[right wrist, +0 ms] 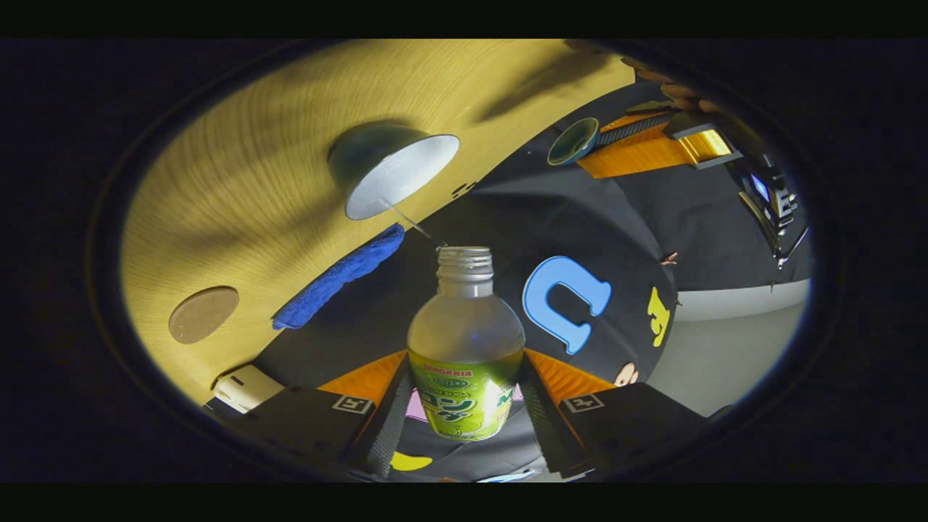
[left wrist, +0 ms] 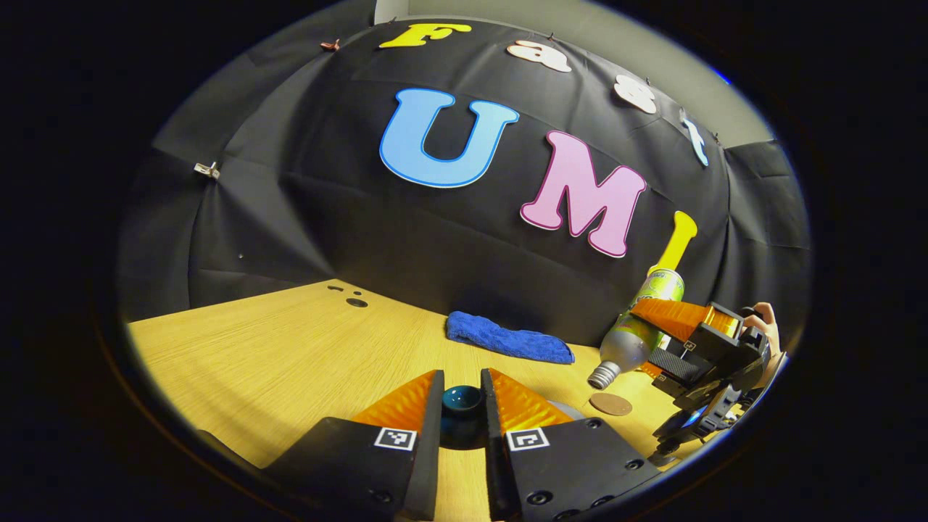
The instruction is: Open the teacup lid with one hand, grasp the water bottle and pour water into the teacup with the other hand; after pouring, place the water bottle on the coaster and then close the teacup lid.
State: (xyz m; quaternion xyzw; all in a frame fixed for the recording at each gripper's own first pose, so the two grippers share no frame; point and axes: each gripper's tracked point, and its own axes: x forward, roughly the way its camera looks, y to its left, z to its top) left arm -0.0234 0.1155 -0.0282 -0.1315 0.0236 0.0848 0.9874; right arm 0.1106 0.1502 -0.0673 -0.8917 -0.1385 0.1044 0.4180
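Observation:
My left gripper [left wrist: 462, 378] is shut on the dark teal teacup lid [left wrist: 462, 402], held above the wooden table [left wrist: 275, 348]. The right gripper view has that lid [right wrist: 573, 141] and left gripper [right wrist: 591, 145] at its upper right. My right gripper [right wrist: 464, 359] is shut on the green-labelled water bottle [right wrist: 464, 348], which is tilted with its open mouth toward the teacup [right wrist: 395, 170]. A thin stream of water runs from the mouth into the cup's white inside. From the left gripper view the tilted bottle [left wrist: 638, 330] hangs mouth-down in the right gripper [left wrist: 670, 330], above the round brown coaster [left wrist: 610, 404].
A folded blue cloth [left wrist: 507, 339] lies near the back wall, between cup and coaster [right wrist: 203, 313] in the right gripper view. A small white object [right wrist: 246, 388] sits at the table's edge. Small dark holes [left wrist: 355, 301] mark the far left tabletop.

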